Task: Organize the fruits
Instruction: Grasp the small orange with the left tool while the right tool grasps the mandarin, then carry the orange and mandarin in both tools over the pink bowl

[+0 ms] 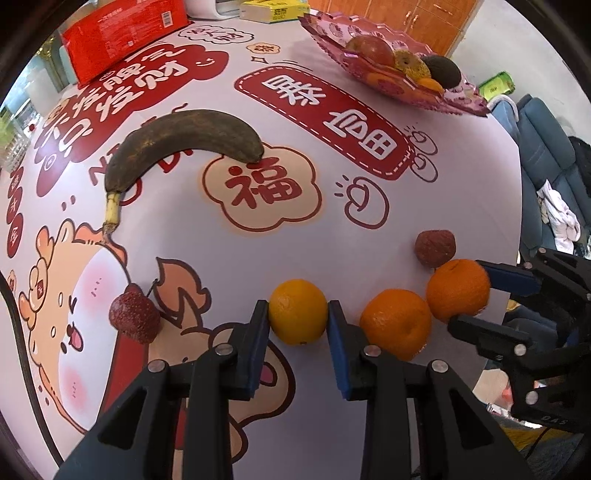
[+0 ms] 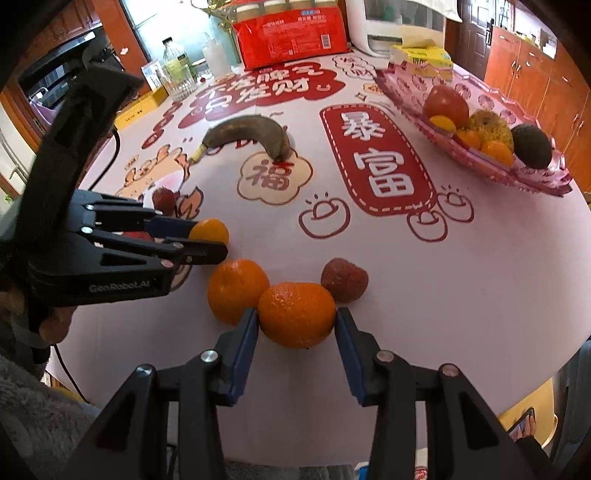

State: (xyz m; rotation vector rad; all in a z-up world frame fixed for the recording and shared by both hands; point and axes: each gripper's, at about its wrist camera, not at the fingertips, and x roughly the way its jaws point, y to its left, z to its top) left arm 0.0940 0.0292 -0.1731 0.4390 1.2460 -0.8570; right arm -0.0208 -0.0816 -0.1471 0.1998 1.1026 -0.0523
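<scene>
Our left gripper (image 1: 297, 321) pinches the small yellow-orange citrus (image 1: 297, 316) on the tablecloth (image 1: 258, 254), while the right gripper (image 2: 296, 320) clamps a mandarin (image 2: 296, 314). We should lift both straight up, clear of the neighbouring mandarin (image 2: 236, 290) and lychee (image 2: 344, 279), then carry them to the far pink fruit tray (image 2: 406, 90).

Even, fairly bright indoor light in both my wrist views, no hard glare. Shadows are soft and short: a faint one under the yellow orange (image 1: 297, 316) between my left tongs (image 1: 297, 326), another under the orange (image 2: 296, 314) between my right tongs (image 2: 296, 325). Focus is sharp near the fingertips and on the tablecloth (image 2: 461, 295) print ahead. Heavy fisheye bend: the table bulges, and cabinets far ahead curve. Black vignette fills all corners. The window (image 2: 177, 22) far ahead-left of my right tongs is somewhat washed out. The pink plate (image 2: 480, 162) shows small highlights on its rim. Far edges go soft and smeared.
</scene>
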